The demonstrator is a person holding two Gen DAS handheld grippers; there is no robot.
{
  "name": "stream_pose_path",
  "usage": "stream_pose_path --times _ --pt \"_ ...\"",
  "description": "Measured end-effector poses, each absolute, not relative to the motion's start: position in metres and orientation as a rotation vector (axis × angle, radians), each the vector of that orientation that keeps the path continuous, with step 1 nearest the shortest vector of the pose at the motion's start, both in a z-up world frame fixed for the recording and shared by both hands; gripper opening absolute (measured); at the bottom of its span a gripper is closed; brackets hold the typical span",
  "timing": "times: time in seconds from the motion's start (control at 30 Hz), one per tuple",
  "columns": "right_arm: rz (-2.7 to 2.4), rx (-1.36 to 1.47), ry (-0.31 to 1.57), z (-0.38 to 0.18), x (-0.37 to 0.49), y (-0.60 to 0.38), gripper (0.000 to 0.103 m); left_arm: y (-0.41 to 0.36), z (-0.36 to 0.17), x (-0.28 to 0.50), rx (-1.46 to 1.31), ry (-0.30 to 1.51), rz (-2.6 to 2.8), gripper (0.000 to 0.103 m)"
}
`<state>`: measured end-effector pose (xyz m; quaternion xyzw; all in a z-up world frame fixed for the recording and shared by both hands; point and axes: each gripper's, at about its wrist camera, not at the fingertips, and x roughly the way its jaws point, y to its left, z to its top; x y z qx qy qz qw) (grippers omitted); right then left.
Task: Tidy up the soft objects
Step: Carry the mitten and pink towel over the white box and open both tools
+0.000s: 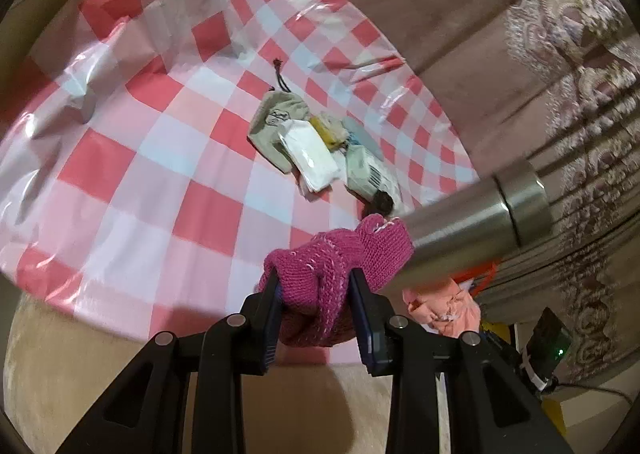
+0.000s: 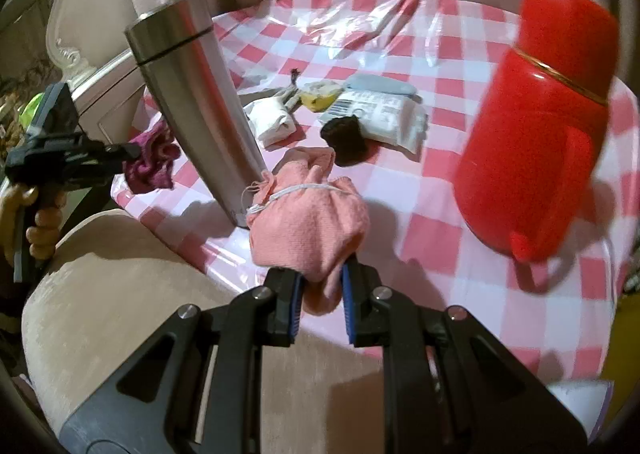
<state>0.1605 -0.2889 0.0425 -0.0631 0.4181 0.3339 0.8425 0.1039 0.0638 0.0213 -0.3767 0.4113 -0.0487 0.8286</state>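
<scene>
Two grippers each clamp a soft thing above the near edge of the checked tablecloth (image 1: 168, 158): the left gripper (image 1: 316, 294) pinches a magenta knitted glove (image 1: 320, 274), the right gripper (image 2: 320, 286) squeezes a peach cloth bundle (image 2: 312, 222). Between them stands a steel flask (image 2: 192, 94), a red thermos (image 2: 536, 126) at right, and a pile with a beige pouch (image 1: 272, 122) and packets (image 1: 312, 158) lies mid-table
</scene>
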Motion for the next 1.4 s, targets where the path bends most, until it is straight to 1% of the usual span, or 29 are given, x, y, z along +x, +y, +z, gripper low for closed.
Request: stream_pose_path --times 0.17,0.43,0.93,1.03,1.23,1.27,1.3,1.33,1.37,1.4 --pt "0.627 -0.126 0.868 0.054 0.135 -0.319 0.02 0.047 0.034 0.084 -0.78 0.854 -0.146 0.033" --pt "0.492 -0.082 0.852 0.074 0.101 -0.383 0.02 -0.006 0.059 0.079 -0.722 0.844 -0.277 0.033" --pt "0.209 0.014 0.859 0.079 0.074 -0.498 0.02 -0.167 0.073 0.091 -0.51 0.956 -0.574 0.033" --pt "0.152 0.027 0.864 0.079 0.071 -0.518 0.024 -0.2 0.072 0.089 -0.457 0.983 -0.63 0.033" --pt "0.08 0.069 0.858 0.082 0.062 -0.546 0.024 -0.251 0.071 0.085 -0.379 1.019 -0.713 0.035" --pt "0.07 0.076 0.857 0.083 0.062 -0.549 0.026 -0.259 0.07 0.085 -0.369 1.025 -0.723 0.042" --pt "0.059 0.084 0.857 0.084 0.062 -0.553 0.033 -0.265 0.07 0.085 -0.358 1.032 -0.734 0.052" --pt "0.048 0.091 0.854 0.085 0.061 -0.556 0.04 -0.27 0.07 0.084 -0.346 1.039 -0.741 0.056" --pt "0.039 0.095 0.848 0.086 0.06 -0.558 0.054 -0.274 0.069 0.084 -0.339 1.042 -0.744 0.061" --pt "0.033 0.096 0.837 0.088 0.058 -0.56 0.063 -0.275 0.069 0.084 -0.336 1.044 -0.747 0.062"
